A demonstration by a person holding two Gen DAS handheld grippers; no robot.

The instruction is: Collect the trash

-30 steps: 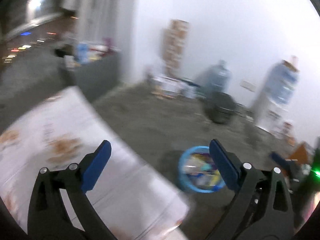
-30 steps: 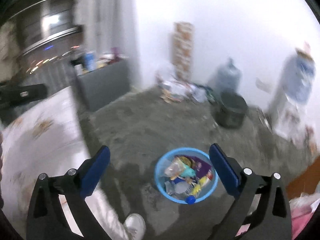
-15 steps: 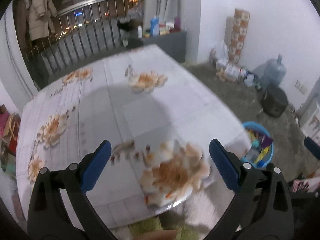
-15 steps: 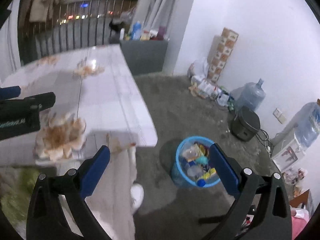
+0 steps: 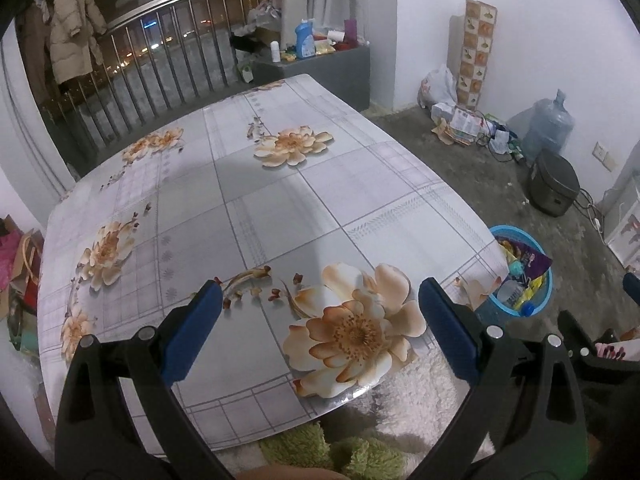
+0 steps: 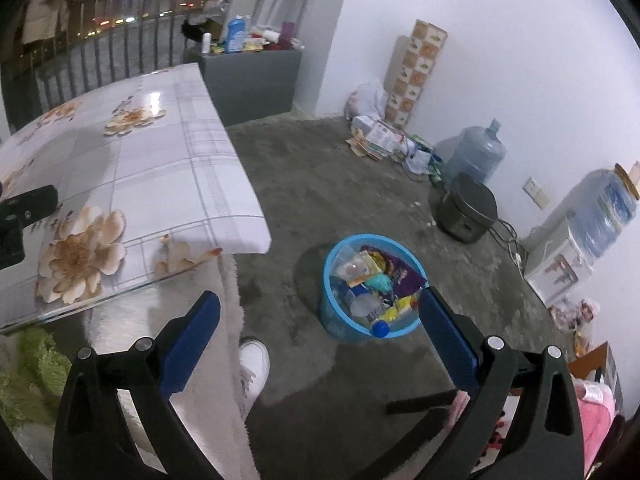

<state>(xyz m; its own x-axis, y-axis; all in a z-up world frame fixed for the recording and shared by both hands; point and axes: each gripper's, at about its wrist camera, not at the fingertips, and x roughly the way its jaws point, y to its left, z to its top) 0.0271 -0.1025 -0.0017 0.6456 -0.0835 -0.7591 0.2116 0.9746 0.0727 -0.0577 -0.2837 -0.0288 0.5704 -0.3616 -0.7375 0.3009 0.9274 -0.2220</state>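
Observation:
A blue trash basket [image 6: 344,326] full of wrappers and bottles stands on the grey floor just right of the table's corner; it also shows in the left wrist view [image 5: 542,304]. My left gripper [image 5: 320,316] is open and empty above the near edge of the floral table [image 5: 240,200]. My right gripper [image 6: 320,320] is open and empty, held over the floor with the basket between its fingers in view. The left gripper's black body [image 6: 24,208] shows at the left edge of the right wrist view.
A grey cabinet [image 5: 340,68] with bottles stands beyond the table. A water jug [image 6: 476,156], a dark rice cooker [image 6: 468,208], a paper pile [image 6: 380,136] and a water dispenser [image 6: 592,220] line the white wall. A white shoe [image 6: 252,364] is below the table's corner.
Both views have swung left and steadied. The left gripper now looks over the tabletop instead of the floor and basket. The right gripper has drawn back from the basket. Both stay open.

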